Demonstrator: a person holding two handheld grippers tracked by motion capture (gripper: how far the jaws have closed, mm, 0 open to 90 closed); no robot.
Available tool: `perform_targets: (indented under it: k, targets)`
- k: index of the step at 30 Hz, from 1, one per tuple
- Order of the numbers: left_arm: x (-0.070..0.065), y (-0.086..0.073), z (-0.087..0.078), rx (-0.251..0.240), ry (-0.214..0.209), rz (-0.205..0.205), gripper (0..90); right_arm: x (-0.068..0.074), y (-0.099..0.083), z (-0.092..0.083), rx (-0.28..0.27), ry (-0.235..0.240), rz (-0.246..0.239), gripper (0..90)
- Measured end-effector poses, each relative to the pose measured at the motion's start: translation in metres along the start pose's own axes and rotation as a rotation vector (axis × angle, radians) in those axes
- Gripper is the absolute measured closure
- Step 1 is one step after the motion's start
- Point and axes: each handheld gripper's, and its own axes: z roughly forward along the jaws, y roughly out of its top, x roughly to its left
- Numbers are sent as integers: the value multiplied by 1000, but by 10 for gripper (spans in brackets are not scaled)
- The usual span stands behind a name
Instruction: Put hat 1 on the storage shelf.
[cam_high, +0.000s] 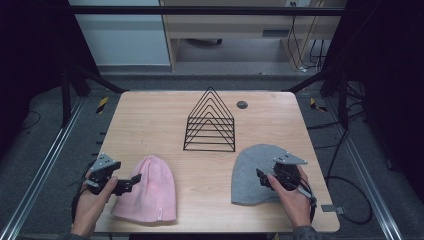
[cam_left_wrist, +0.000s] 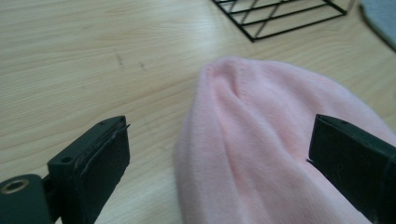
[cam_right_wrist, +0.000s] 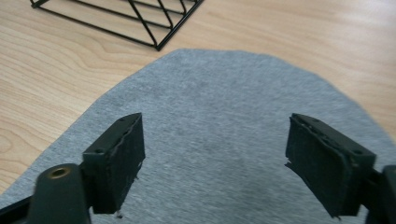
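The pink beanie (cam_high: 147, 190) lies flat, crown pointing away toward the wire rack (cam_high: 210, 122); the grey beanie (cam_high: 257, 172) seemingly likewise. Left tool (cam_high: 131, 183) and right tool (cam_high: 261, 176) both gape, gripping nothing.

floor (cam_high: 150, 82) – dark grey | desk (cam_high: 230, 25) – pale wood | light – dim

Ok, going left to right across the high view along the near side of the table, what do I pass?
Left tongs → pink hat → grey hat → right tongs.
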Motion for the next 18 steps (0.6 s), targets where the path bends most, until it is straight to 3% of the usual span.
perform_targets:
  k: [2, 3, 4, 7, 8, 10, 15, 17, 18]
  targets:
    - [-4, -1, 2, 55, -21, -1, 61, 0, 0, -3, -21, -18, -14, 224]
    - [-4, -1, 2, 55, -21, -1, 74, 0, -1, -4, -30, -29, -23, 228]
    - [-10, -2, 2, 88, -14, 32, 71, 1, -1, -5, -31, -40, -38, 228]
    - [-15, 2, 2, 86, -22, 39, 73, 4, -3, -9, -16, -61, -66, 229]
    - [-15, 9, 4, 93, -21, 66, 75, 5, -5, -12, -21, -65, -87, 237]
    - [-12, 21, 7, 121, 14, 112, 78, 5, -6, -13, -18, -61, -81, 245]
    - [2, 45, 17, 157, -12, 150, 143, 2, -7, -10, -4, -66, -68, 276]
    - [7, 47, 22, 160, -54, 131, 159, 3, -6, -8, 5, -67, -67, 279]
    - [10, 48, 26, 163, -48, 134, 180, 3, -7, -7, 7, -69, -75, 279]
